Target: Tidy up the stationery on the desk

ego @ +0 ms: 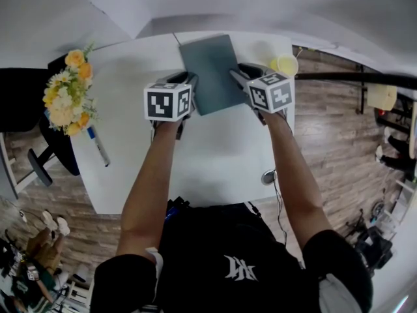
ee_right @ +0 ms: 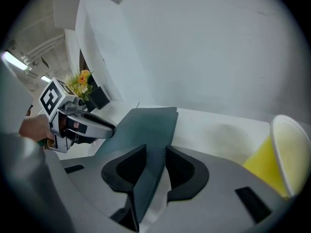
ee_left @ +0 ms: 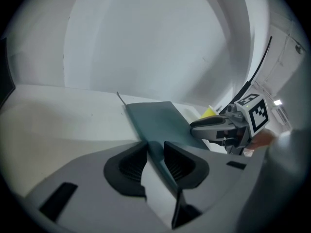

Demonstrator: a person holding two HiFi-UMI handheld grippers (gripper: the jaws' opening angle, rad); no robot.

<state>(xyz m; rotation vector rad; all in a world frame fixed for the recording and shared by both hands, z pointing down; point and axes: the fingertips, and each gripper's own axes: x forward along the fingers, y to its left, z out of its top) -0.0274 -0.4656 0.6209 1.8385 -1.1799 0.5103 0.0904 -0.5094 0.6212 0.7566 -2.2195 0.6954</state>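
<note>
A dark teal notebook (ego: 212, 72) hangs a little above the white desk (ego: 195, 162), held at both side edges. My left gripper (ego: 187, 85) is shut on the notebook's left edge; the cover (ee_left: 160, 125) runs between its pads. On the opposite edge my right gripper (ego: 240, 75) is shut too, with the notebook (ee_right: 148, 130) passing between its pads. A blue and white marker pen (ego: 98, 146) lies near the desk's left edge.
A bunch of yellow and white flowers (ego: 66, 95) stands at the desk's left edge. A yellow paper cup (ego: 285, 64) sits at the far right corner, also the yellow cup (ee_right: 279, 157) close to my right gripper. A small round object (ego: 268, 177) rests at the right edge. A white wall rises behind.
</note>
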